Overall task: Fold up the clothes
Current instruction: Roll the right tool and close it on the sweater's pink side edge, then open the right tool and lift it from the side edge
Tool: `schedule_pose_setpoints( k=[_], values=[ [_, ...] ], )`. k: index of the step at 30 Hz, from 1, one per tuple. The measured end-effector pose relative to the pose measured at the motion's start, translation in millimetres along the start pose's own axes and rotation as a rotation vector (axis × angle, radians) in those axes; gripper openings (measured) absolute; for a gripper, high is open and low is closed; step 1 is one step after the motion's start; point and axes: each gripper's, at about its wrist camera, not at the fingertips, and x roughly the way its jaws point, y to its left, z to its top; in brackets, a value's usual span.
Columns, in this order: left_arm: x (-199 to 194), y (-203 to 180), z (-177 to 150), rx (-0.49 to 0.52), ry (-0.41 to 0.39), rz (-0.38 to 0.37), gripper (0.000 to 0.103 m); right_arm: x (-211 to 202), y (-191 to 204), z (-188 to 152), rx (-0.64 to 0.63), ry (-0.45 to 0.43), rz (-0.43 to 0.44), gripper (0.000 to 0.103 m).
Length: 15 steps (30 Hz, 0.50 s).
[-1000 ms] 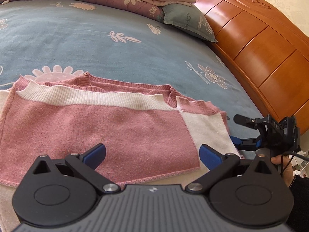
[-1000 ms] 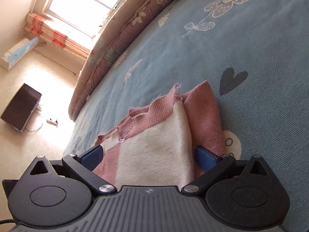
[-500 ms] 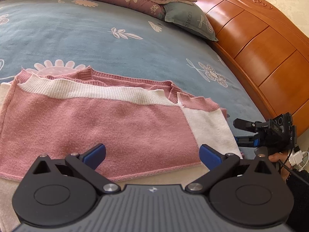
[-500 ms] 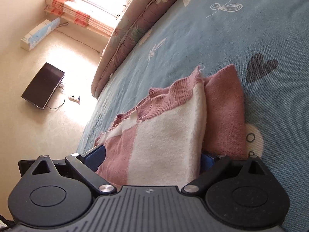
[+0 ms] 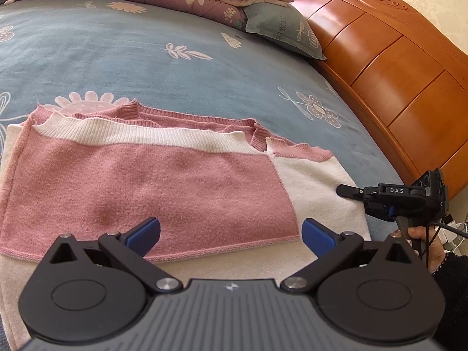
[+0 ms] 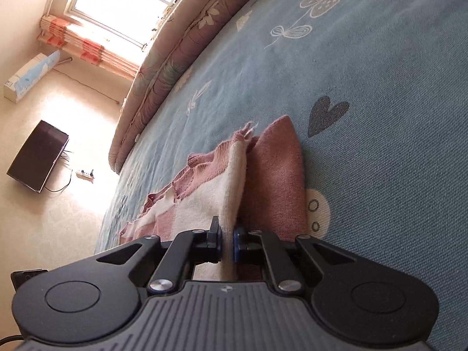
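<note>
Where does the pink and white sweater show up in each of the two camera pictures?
Left wrist view: the sweater lies flat across the middle and lower left, just beyond the open left gripper.
Right wrist view: it sits at lower centre, its white edge pinched in the shut right gripper.
Shared landmark: the blue flowered bedspread under it.

The sweater (image 5: pixel 140 187) is knitted, pink with cream-white parts. It lies flat on the blue bed cover, partly folded: a pink panel with a white ribbed band along its far edge covers the middle, and a white part shows at the right side and along the near edge. The pink ribbed collar is at the far side. At the right end, the white edge (image 6: pixel 234 193) is pinched and stands up a little, and a pink fold lies beside it.
</note>
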Motion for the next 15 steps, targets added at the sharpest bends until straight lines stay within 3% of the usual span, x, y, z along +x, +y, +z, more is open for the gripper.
schedule_pose_setpoints(
  k=[5,9,12,15],
  values=[
    [2,3,1,-0.011,0.008,0.003,0.102,-3,-17,-4,0.031,0.007,-0.063,0.010],
    [3,0,1,0.013,0.008,-0.001,0.102,-17,0,-8,-0.014,-0.055,-0.114,0.020],
    [6,-1,2,0.023,0.011,0.002,0.102,-29,29,-13,-0.132,-0.102,-0.209,0.050],
    [15,2,1,0.020,0.026,-0.008,0.102,-30,63,-23,-0.259,-0.120,-0.253,0.070]
  ],
)
